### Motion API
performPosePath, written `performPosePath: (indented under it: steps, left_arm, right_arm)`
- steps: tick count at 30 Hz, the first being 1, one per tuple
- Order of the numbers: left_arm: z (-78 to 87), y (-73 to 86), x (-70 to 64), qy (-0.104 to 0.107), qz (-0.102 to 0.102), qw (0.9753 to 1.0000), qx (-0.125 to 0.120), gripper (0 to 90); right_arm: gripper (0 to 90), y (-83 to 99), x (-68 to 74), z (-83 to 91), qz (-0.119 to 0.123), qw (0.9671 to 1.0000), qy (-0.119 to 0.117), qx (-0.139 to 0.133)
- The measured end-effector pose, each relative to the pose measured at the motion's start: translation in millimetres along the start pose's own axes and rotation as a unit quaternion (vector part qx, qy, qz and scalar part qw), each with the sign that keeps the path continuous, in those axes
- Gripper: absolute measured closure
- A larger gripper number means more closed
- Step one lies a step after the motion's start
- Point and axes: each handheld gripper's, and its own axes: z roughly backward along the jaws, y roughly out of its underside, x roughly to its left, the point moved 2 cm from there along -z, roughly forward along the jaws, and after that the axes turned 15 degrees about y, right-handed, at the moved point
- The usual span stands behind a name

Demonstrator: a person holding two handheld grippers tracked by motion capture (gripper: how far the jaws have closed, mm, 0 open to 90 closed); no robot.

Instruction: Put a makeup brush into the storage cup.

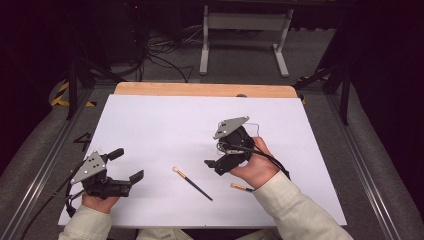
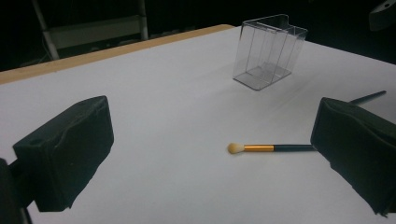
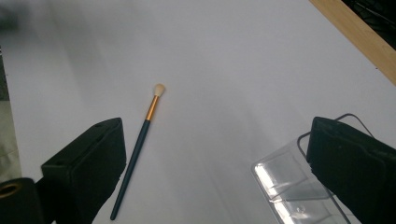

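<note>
Both grippers are held unclenched, nothing gripped. L gripper (image 1: pixel 131 166) is parked near the table's front-left edge, apparently on standby. R gripper (image 1: pixel 212 163) is poised between the makeup brush (image 1: pixel 192 183), flat at centre-front, and the clear plastic box (image 2: pixel 268 51), likely the brush's destination. A 2nd brush (image 1: pixel 242 187) lies by the R wrist.

left gripper (image 1: pixel 125 167): jaws wide apart, bare white table sheet (image 2: pixel 177 112) ahead | obstacles: slim dark-handled, gold-banded makeup brush (image 2: pixel 275 148) lying just before its right jaw, clear plastic box (image 2: pixel 268 53) standing farther ahead | right gripper (image 1: pixel 212 165): box under its right jaw, brush beside its left jaw
</note>
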Motion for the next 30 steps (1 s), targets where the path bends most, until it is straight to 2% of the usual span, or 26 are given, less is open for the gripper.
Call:
performPosePath:
  steps: [10, 14, 19, 27, 30]
  left_arm:
    - [-1.0, 0.2, 1.0, -0.002, 0.000, 1.0000, -0.002, 0.2]
    - [-2.4, 0.0, 1.6, 0.002, 0.000, 1.0000, -0.001, 0.2]
    - [-2.5, -0.1, 1.9, 0.002, -0.002, 1.0000, -0.004, 0.2]
    - [-1.8, 0.3, 1.5, 0.000, -0.002, 1.0000, -0.003, 0.2]
    - [-1.6, 0.5, 1.2, 0.000, -0.002, 1.0000, -0.003, 0.2]
  right_arm:
    - [4.7, -9.9, 6.8, -14.7, 0.007, 0.9999, -0.013, 0.001]
    - [4.7, -13.0, 14.8, -25.1, 0.017, 0.9995, -0.020, 0.014]
    - [4.5, -12.5, 19.1, -33.6, 0.018, 0.9994, -0.022, 0.017]
    - [4.1, -7.3, 31.0, -50.7, 0.021, 0.9986, -0.039, 0.029]
    - [1.9, -6.1, 36.5, -59.0, 0.025, 0.9975, -0.050, 0.044]
